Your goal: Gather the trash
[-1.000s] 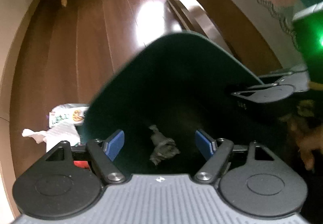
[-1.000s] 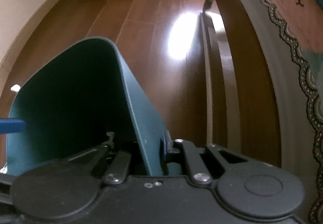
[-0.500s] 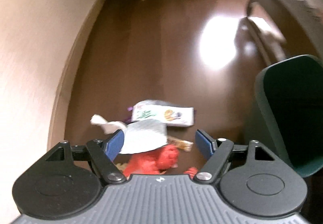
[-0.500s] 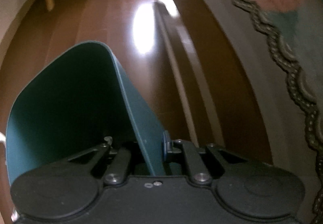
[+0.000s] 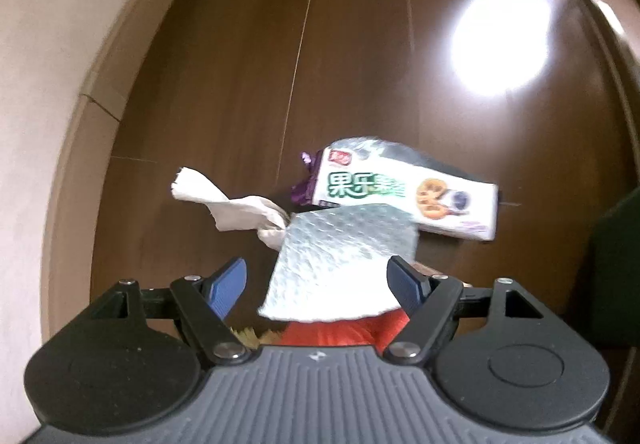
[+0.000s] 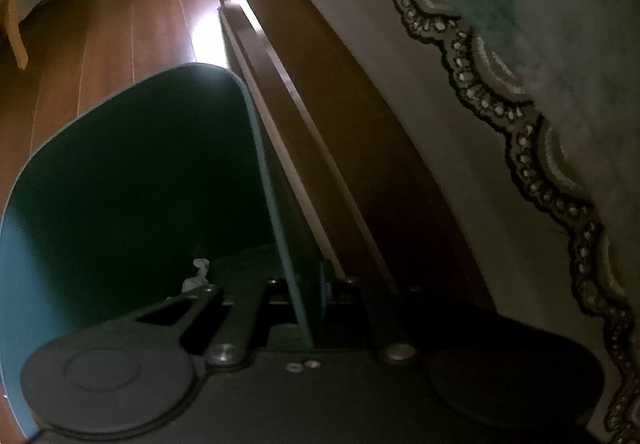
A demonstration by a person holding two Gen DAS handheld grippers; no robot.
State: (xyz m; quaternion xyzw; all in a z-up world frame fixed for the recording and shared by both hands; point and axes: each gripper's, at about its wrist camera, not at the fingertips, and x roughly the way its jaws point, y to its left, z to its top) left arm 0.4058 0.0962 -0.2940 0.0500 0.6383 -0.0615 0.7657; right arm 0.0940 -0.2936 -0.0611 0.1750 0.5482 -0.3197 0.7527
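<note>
In the left wrist view my left gripper [image 5: 320,280] is open and empty, just above a pile of trash on the wooden floor. The pile holds a silver bubble-wrap sheet [image 5: 344,256], a white snack box with green print [image 5: 404,195], a crumpled white tissue [image 5: 228,207], a red-orange item [image 5: 340,332] under the sheet and a purple wrapper [image 5: 304,183]. In the right wrist view my right gripper [image 6: 308,308] is shut on the right wall of the dark green trash bin [image 6: 120,183]. A crumpled scrap [image 6: 198,276] lies inside the bin.
A pale wall with a baseboard [image 5: 60,83] runs along the left of the trash. The bin's edge [image 5: 616,264] shows at the right of the left wrist view. A dark wooden bed frame [image 6: 320,123] with a lace-trimmed cover [image 6: 520,123] stands right of the bin.
My left gripper has swung out of the bin to the left and come down close over the trash pile. My right gripper keeps its hold on the bin wall, and its view has tilted.
</note>
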